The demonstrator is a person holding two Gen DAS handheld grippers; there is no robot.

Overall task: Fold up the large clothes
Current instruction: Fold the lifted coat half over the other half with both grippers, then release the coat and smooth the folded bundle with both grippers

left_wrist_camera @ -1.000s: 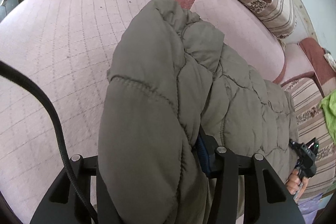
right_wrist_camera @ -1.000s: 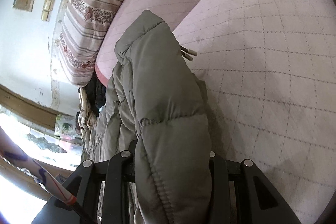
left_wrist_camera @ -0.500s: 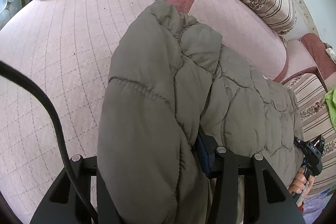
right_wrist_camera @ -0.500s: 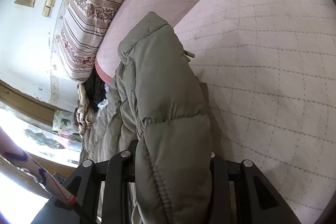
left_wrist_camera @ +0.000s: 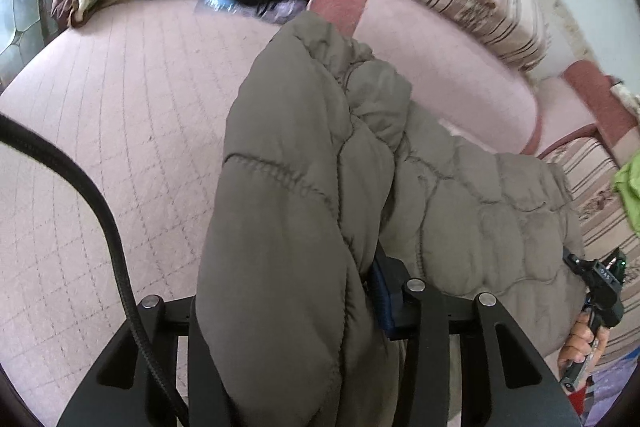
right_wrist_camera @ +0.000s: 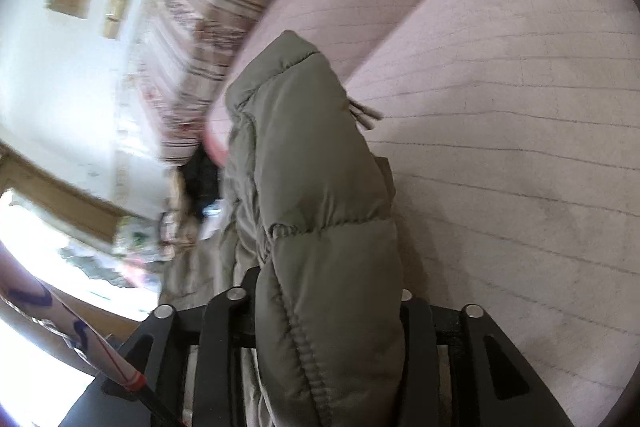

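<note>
Everywhere, bare quilted cover [left_wrist_camera: 120,115] beside jacket [left_wrist_camera: 296,211]

- Through my right wrist camera, a thick fold of the olive puffer jacket [right_wrist_camera: 320,227] fills the gap in my right gripper [right_wrist_camera: 320,339]; its jaws are opening, with padding still bulging between them.
- The jacket runs up and away over the pink quilted bed cover [right_wrist_camera: 520,147].
- Two pale cord ends [right_wrist_camera: 366,113] poke from its right edge.
- A striped bolster [right_wrist_camera: 208,39] sits blurred beyond.
</note>
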